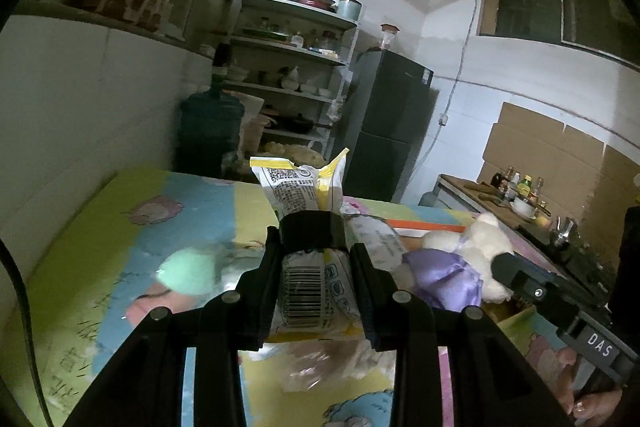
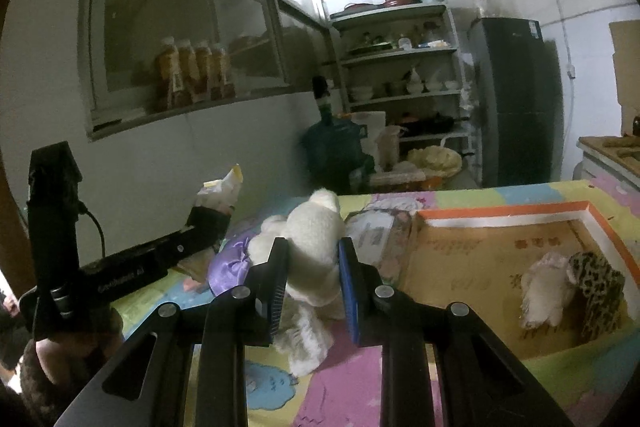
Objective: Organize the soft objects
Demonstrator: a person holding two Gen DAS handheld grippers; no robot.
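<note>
Kitchen bkgd: metal shelving point(image 1: 292, 67) w/ dishes, dark fridge point(image 1: 388, 123), water jug point(image 1: 210, 131) on the floor. Table point(image 1: 100, 227) wore a pastel cartoon cloth. Left tool point(image 1: 316, 267) was clamped tight on a yellow-and-white snack bag point(image 1: 304, 187), bag upright betw. the jaws, barcode side facing the cam, lifted clear of the cloth. Right tool point(image 2: 312, 267) was closed on a white plush toy point(image 2: 314, 247), gripping its body; toy's purple satin dress point(image 2: 230, 267) hung to the left, legs trailing down twd the table. Cardboard box point(image 2: 500, 213) w/ orange rim sat to the right, holding a fluffy white item point(image 2: 544, 291) and a leopard-print one point(image 2: 598, 283), touching each other. Mint-green soft obj point(image 1: 188, 271) lay on the table, blurred.
</note>
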